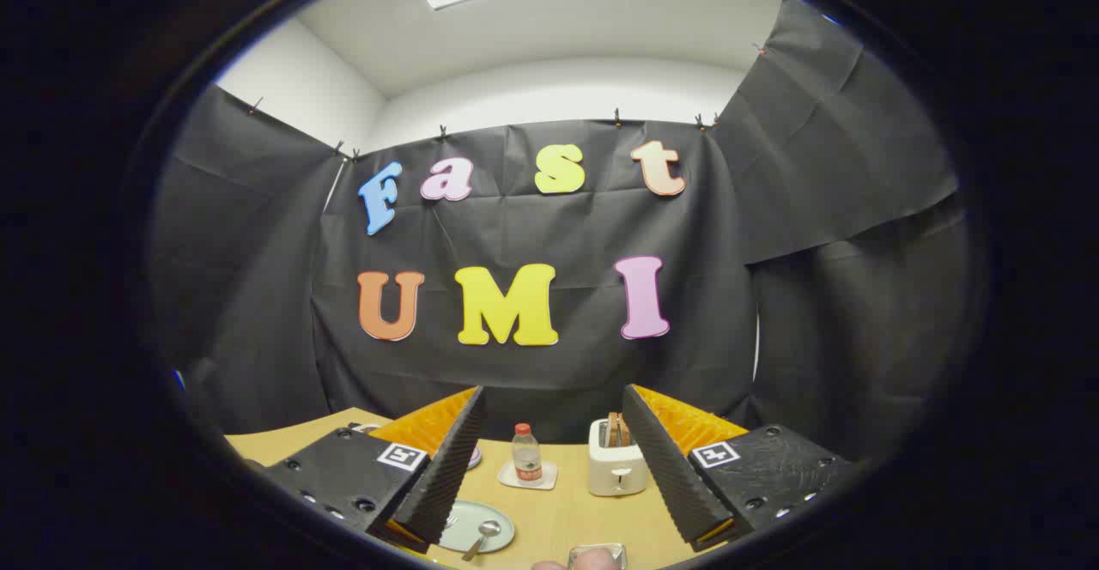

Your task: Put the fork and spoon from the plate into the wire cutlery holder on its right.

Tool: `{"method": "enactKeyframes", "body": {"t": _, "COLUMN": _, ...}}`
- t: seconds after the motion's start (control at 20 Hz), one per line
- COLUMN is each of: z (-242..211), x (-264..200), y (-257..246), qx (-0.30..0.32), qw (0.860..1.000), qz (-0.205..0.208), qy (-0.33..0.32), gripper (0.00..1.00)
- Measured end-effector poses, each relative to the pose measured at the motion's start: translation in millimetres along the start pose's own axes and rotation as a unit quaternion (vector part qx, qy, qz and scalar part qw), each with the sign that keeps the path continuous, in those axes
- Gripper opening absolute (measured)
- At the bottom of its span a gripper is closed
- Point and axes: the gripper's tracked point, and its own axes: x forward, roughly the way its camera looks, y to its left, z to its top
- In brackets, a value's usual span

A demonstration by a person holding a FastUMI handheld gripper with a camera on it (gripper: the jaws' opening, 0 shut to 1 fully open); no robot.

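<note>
A handheld gripper (554,476) hangs above a tan table (558,518) with its two ridged black fingers (451,467) spread wide and nothing between them, the stance of a tool lining up an approach, not yet making a grab. The pale green plate (502,534) serves as the landmark: it lies low beside the left finger, partly hidden by that finger's tip. On the plate rests the spoon (482,537), bowl toward the middle and handle pointing off the near rim, and what looks like the tines of a fork (450,521) peek out at the finger's edge. To the plate's right, at the near edge of the table, sits the wire cutlery holder (598,553), seen from above, with a fingertip (592,560) of a person touching or just in front of it, perhaps steadying it. Beyond the plate stand a small bottle (525,453) with a red cap on a white coaster (527,475), and to their right a white toaster (616,469) with bread in its slots. Judging by this, neither utensil has yet been lifted, and the open jaws suggest the spoon or fork comes next.
</note>
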Motion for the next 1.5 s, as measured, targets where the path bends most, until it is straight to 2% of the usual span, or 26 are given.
{"method": "enactKeyframes", "body": {"t": 0.95, "z": -4, "x": 1, "y": 20, "qx": 0.007, "qw": 1.0, "qz": 0.003, "qy": 0.011, "gripper": 0.96}}
{"method": "enactKeyframes", "body": {"t": 1.3, "z": -27, "x": -1, "y": 25, "qx": -0.008, "qw": 0.999, "qz": -0.006, "qy": 0.051, "gripper": 0.96}}
{"method": "enactKeyframes", "body": {"t": 1.5, "z": -52, "x": -2, "y": 39, "qx": -0.012, "qw": 0.996, "qz": 0.004, "qy": 0.084, "gripper": 0.96}}
